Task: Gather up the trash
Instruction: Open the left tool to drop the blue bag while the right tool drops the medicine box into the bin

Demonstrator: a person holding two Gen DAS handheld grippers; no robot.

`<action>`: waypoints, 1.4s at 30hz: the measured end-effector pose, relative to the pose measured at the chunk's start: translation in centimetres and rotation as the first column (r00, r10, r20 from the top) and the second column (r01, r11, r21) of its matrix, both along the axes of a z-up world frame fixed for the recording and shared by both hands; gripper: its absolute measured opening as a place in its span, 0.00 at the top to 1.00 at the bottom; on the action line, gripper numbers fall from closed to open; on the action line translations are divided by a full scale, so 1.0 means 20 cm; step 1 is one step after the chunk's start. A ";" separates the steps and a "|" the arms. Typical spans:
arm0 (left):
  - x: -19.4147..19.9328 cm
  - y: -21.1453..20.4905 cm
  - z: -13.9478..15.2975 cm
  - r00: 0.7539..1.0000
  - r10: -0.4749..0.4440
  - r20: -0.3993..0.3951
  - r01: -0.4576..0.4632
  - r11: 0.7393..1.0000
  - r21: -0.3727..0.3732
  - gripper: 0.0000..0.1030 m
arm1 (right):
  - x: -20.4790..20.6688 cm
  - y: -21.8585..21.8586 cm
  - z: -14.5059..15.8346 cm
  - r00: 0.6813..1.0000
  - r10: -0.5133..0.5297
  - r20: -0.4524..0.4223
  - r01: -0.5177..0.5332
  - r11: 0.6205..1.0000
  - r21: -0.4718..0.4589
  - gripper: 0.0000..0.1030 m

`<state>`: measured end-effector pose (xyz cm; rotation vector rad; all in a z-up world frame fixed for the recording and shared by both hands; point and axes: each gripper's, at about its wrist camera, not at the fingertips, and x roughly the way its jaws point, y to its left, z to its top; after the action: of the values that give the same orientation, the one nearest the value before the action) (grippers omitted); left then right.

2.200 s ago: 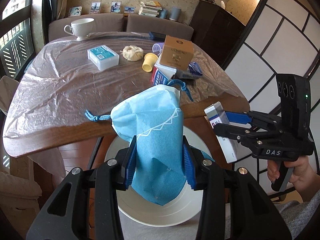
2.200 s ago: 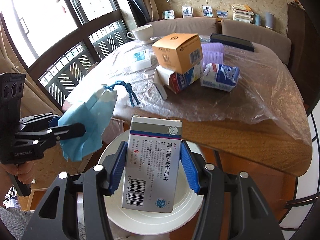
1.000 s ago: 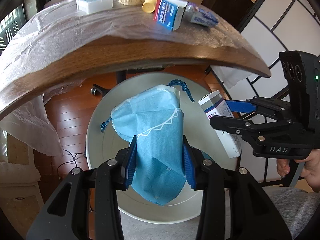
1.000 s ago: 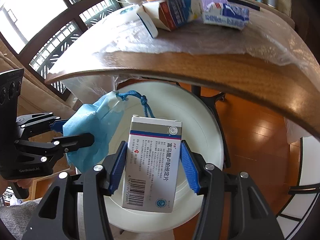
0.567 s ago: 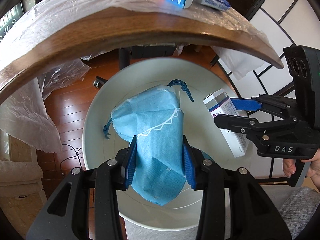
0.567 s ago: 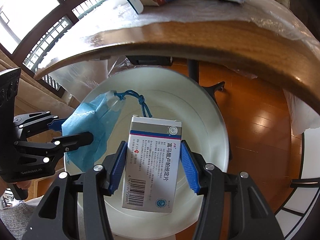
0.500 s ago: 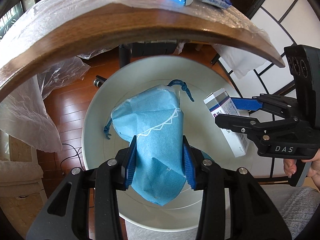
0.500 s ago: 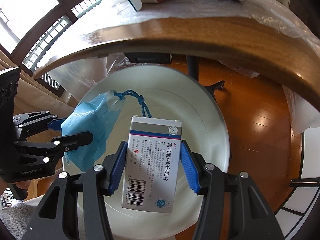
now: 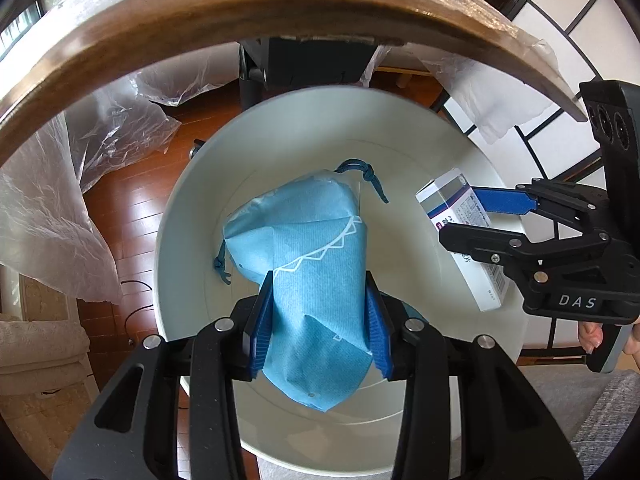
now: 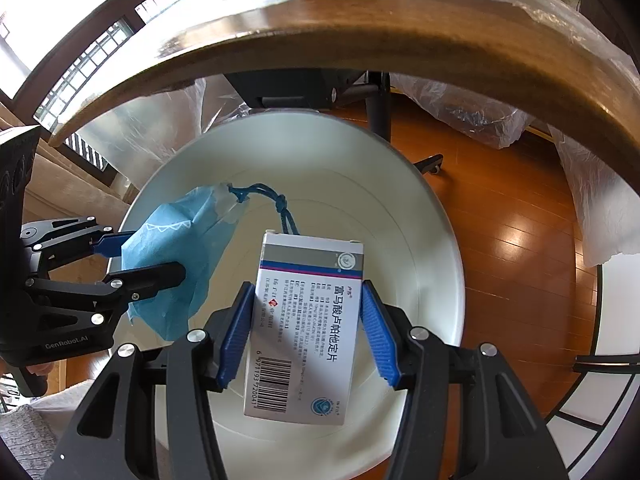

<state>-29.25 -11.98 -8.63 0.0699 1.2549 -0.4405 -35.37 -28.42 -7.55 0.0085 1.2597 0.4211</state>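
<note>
My left gripper (image 9: pixel 318 320) is shut on a crumpled blue face mask (image 9: pixel 308 264) with a dark blue cord, and holds it over the mouth of a round white bin (image 9: pixel 192 200). Beside it my right gripper (image 10: pixel 308 328) is shut on a white medicine box (image 10: pixel 308 320) with a barcode and a blue and pink stripe, also above the bin (image 10: pixel 420 216). In the left wrist view the right gripper (image 9: pixel 476 224) and the box (image 9: pixel 460 208) hang at the bin's right rim. From the right wrist, the left gripper (image 10: pixel 156 256) and mask (image 10: pixel 176 248) show at the left.
A wooden table edge (image 9: pixel 200 8) wrapped in clear plastic film arches above the bin, with packets on top. The table's black leg (image 10: pixel 376 108) stands behind the bin on a wooden floor (image 10: pixel 512 220). A white panelled screen (image 9: pixel 560 32) is at the right.
Both grippers have sunk below the table edge toward the bin, which now fills more of each view. The mask and the box stay held as before.
</note>
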 end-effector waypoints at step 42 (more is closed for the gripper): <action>0.05 0.02 -0.09 0.999 -0.028 -0.037 0.029 0.999 0.042 0.59 | 0.02 0.03 -0.07 1.000 0.009 -0.026 -0.009 1.000 -0.027 0.49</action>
<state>-28.20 -11.56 -10.48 0.1169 1.3007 -0.4414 -35.05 -27.79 -8.86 -0.0148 1.2910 0.4128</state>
